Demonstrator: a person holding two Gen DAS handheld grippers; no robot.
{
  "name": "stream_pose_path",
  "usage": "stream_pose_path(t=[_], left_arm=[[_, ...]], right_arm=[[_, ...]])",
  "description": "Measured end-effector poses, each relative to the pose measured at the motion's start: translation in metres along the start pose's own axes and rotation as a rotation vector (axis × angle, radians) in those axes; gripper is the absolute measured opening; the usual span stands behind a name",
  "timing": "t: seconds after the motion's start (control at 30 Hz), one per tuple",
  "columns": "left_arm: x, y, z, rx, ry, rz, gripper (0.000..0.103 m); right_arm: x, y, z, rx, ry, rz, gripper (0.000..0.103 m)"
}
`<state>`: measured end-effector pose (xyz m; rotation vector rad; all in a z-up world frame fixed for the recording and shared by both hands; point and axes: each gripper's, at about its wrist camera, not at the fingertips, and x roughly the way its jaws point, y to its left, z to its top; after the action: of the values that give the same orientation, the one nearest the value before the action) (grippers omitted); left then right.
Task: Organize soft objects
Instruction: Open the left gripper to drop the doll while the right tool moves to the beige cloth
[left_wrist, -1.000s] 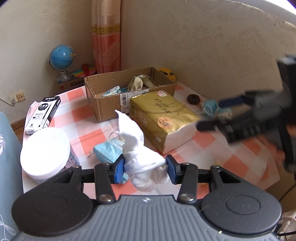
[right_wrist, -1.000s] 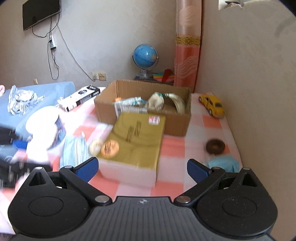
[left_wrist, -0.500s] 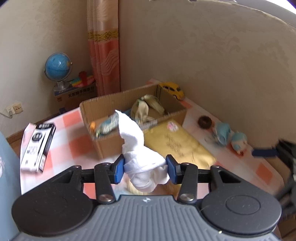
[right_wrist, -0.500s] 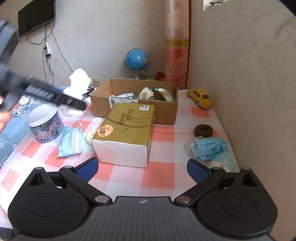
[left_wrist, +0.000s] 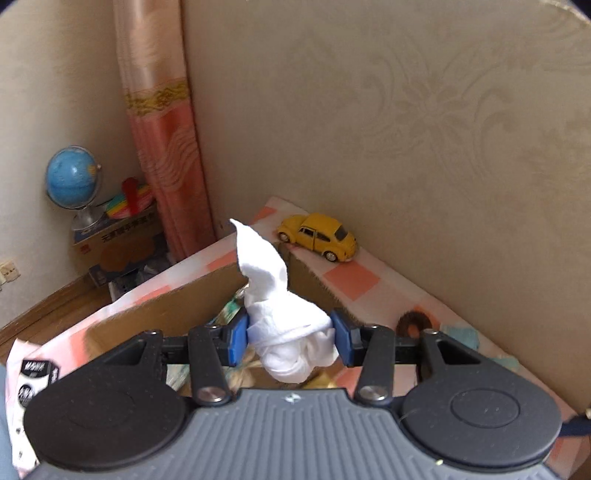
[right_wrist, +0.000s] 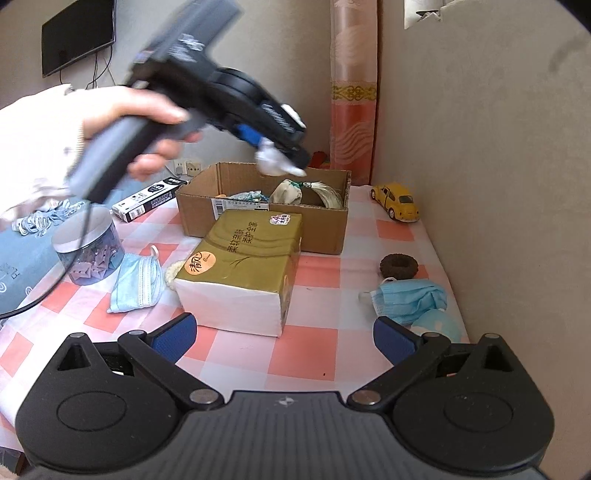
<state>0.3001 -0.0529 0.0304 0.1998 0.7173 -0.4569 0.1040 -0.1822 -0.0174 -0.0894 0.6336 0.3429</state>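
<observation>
The left tongs (left_wrist: 288, 338) are clenched on a crumpled white cloth (left_wrist: 284, 314) held over the open cardboard box (right_wrist: 266, 206), so the best move is to lower it well inside the walls before letting go. The right tongs (right_wrist: 284, 334) hang released and empty above the counter (right_wrist: 314, 350). Outside the box I count two blue face masks, one (right_wrist: 138, 282) left of the single tissue pack (right_wrist: 243, 266) and one (right_wrist: 410, 299) right, plus one brown hair tie (right_wrist: 399, 266).
</observation>
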Motion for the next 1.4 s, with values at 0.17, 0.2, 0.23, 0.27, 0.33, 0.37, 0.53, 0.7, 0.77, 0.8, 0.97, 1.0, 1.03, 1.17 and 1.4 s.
stream_pose_path(t=[0.17, 0.2, 0.23, 0.27, 0.33, 0.37, 0.53, 0.7, 0.77, 0.8, 0.97, 1.0, 1.03, 1.17, 1.4], left_arm=[[0.021, -0.007, 0.008, -0.018, -0.006, 0.015, 0.090], [0.021, -0.008, 0.006, -0.019, -0.019, 0.027, 0.090], [0.020, -0.008, 0.006, -0.016, -0.018, 0.024, 0.090], [0.019, -0.008, 0.005, -0.016, -0.014, 0.019, 0.090], [0.013, -0.008, 0.004, -0.016, -0.020, 0.027, 0.092], [0.009, -0.009, 0.002, -0.009, -0.025, 0.031, 0.095], [-0.018, -0.011, -0.012, -0.003, -0.034, 0.041, 0.098], [-0.046, -0.016, -0.035, 0.014, -0.039, 0.059, 0.100], [-0.056, -0.016, -0.046, 0.003, -0.040, 0.057, 0.100], [-0.061, -0.016, -0.052, -0.007, -0.045, 0.056, 0.100], [-0.089, -0.019, -0.087, -0.043, -0.062, 0.046, 0.100], [-0.095, -0.019, -0.094, -0.051, -0.065, 0.047, 0.100], [-0.100, -0.020, -0.102, -0.056, -0.065, 0.048, 0.100], [-0.118, -0.024, -0.131, -0.056, -0.056, 0.068, 0.100], [-0.133, -0.027, -0.172, -0.055, -0.018, 0.131, 0.100]], right_arm=[[-0.003, -0.010, -0.002, 0.037, -0.007, -0.002, 0.103], [-0.003, -0.012, -0.003, 0.043, -0.006, -0.004, 0.103], [-0.003, -0.014, -0.004, 0.046, -0.006, -0.006, 0.103], [-0.004, -0.016, -0.004, 0.048, -0.007, -0.009, 0.103], [-0.004, -0.018, -0.005, 0.054, -0.006, -0.013, 0.103], [-0.005, -0.020, -0.005, 0.058, -0.007, -0.014, 0.103], [-0.008, -0.020, -0.007, 0.047, -0.011, -0.017, 0.103], [-0.011, -0.016, -0.011, 0.021, -0.001, -0.012, 0.103], [-0.011, -0.014, -0.013, 0.014, 0.005, -0.005, 0.103], [-0.012, -0.013, -0.015, 0.011, 0.009, 0.000, 0.103], [-0.011, -0.005, -0.023, -0.023, 0.039, 0.022, 0.103], [-0.011, -0.004, -0.025, -0.026, 0.045, 0.032, 0.103], [-0.011, -0.003, -0.027, -0.025, 0.050, 0.043, 0.103], [-0.006, 0.004, -0.032, -0.026, 0.082, 0.088, 0.103], [0.011, 0.028, -0.039, -0.099, 0.140, 0.116, 0.103]])
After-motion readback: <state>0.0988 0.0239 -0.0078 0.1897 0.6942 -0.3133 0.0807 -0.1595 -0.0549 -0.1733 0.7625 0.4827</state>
